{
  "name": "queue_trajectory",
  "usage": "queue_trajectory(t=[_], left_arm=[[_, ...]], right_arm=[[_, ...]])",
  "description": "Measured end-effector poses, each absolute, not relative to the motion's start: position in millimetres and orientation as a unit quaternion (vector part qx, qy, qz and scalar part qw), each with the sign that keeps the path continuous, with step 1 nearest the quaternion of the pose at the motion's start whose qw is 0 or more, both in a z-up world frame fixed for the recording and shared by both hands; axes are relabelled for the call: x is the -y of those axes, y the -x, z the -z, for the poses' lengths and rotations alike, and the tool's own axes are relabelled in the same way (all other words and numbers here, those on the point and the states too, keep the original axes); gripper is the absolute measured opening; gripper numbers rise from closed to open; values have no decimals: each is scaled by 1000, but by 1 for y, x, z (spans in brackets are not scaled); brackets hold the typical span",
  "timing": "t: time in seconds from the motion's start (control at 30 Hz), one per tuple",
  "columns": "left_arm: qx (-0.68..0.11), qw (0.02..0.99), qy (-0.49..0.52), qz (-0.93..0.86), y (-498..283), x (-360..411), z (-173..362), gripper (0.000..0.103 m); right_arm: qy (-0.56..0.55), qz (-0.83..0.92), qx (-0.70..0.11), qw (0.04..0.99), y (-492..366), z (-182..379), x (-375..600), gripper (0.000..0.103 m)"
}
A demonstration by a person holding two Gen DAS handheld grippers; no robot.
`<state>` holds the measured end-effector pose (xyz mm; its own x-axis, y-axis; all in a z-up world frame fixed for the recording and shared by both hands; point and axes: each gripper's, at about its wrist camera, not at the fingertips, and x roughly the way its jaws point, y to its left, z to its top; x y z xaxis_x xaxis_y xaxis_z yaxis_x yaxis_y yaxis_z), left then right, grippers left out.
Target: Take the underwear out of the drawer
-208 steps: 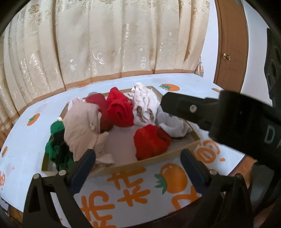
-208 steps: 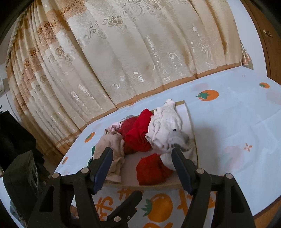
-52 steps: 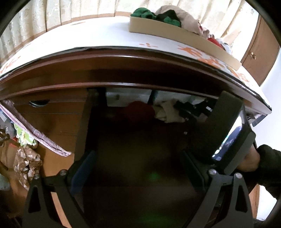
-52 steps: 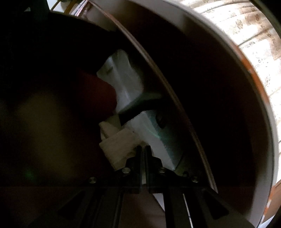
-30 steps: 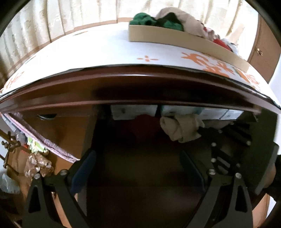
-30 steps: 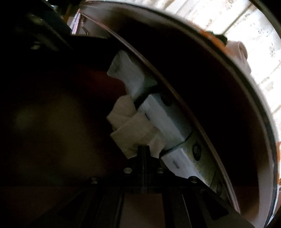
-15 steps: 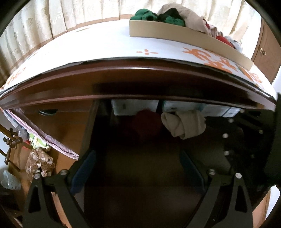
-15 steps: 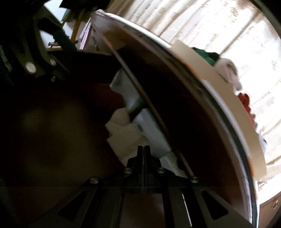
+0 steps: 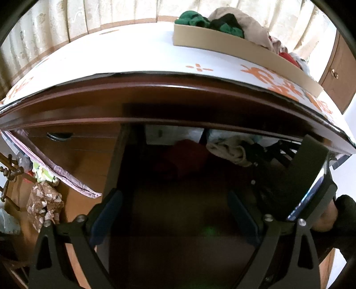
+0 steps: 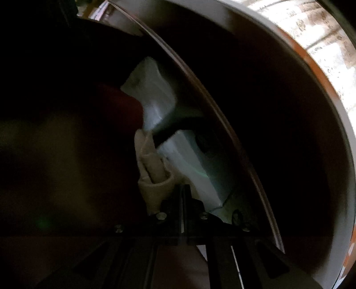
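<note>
A crumpled beige pair of underwear (image 10: 153,177) sits pinched at the tips of your right gripper (image 10: 181,189), whose jaws are pressed together on a fold of the cloth, deep inside the open drawer (image 9: 178,211) beneath the desk's dark wooden edge (image 9: 178,104). Seen from the left wrist, the same beige garment (image 9: 229,150) is bunched at the back right of the drawer, just ahead of the right gripper (image 9: 255,153), with pale boxes (image 10: 155,102) close behind it and a dark red garment (image 9: 184,155) lying beside it to the left. Your left gripper (image 9: 175,213) hangs in front of the drawer mouth with its jaws spread wide and nothing between them. Up on the desk, the orange-patterned white tablecloth (image 9: 133,57) carries a shallow cardboard tray (image 9: 233,49) already heaped with green, tan and red garments (image 9: 222,20). By the look of it, the grasp is made but the extraction is not: the beige piece remains within the drawer and must be drawn out under the desk lip and brought up top. The red piece appears to be left for a further pass, and whether more lies in the drawer's dark corners cannot be told.
</note>
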<state>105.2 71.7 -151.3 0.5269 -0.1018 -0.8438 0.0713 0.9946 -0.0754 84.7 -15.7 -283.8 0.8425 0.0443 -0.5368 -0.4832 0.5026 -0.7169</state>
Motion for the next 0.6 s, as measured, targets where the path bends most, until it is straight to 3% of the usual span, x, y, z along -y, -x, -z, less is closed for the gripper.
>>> queue_trajectory(t=[0.37, 0.6], left_arm=[[-479, 877, 10, 44, -109, -67, 149, 97], [-480, 876, -3, 34, -113, -63, 148, 97]], right_arm=[[441, -189, -269, 835, -68, 259, 42, 1], [423, -242, -238, 840, -33, 241, 51, 1]])
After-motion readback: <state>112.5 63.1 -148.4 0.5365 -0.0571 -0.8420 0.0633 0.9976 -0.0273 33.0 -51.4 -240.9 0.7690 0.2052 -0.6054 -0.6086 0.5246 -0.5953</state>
